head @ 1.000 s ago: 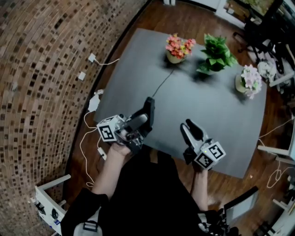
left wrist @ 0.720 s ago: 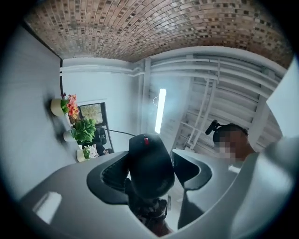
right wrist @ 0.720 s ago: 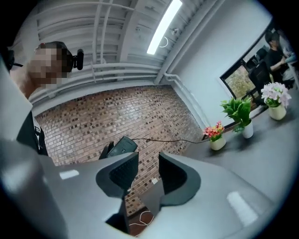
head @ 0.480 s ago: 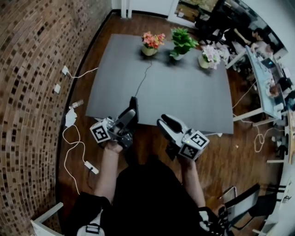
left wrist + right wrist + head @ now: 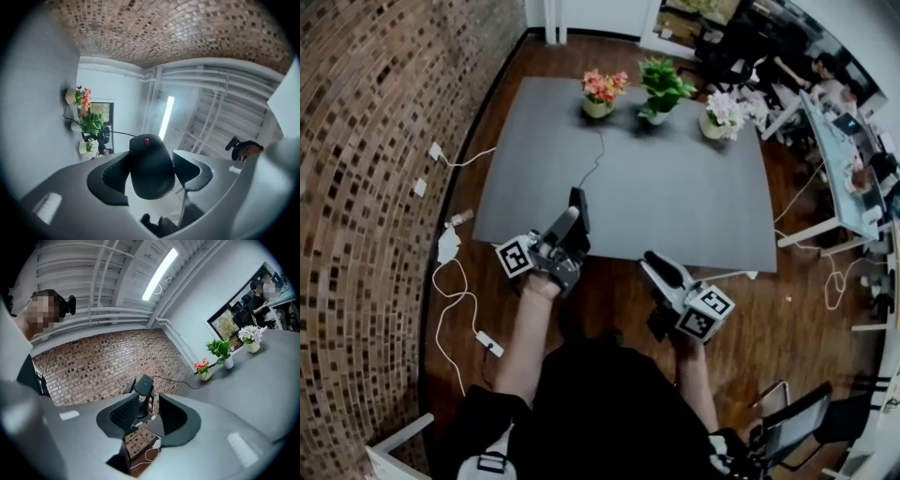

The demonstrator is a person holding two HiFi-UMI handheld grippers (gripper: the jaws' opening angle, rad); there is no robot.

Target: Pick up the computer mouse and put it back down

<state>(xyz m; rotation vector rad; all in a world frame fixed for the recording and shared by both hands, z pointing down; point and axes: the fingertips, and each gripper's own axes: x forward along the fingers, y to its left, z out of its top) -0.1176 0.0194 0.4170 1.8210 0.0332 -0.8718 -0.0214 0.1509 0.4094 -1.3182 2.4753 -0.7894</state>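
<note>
1. Jaws of left gripper (image 5: 575,208) pinch black rounded plastic computer mouse (image 5: 151,166), held clear of grey desk (image 5: 675,197).
2. Jaws of right gripper (image 5: 149,411) spread, empty.
3. We judge lift done; next, lower mouse onto desk, release.

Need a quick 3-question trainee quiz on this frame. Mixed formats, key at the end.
1. Multiple choice: what sits between the jaws of the left hand-held gripper? A) the computer mouse B) a flower pot C) nothing
2. True or false: the right hand-held gripper is clamped on the mouse cable.
3. Fill in: ___ potted plants stand along the far edge of the grey table.
Key: 1 A, gripped and lifted off the table. 2 False: its jaws stand apart and empty. 3 Three.
</note>
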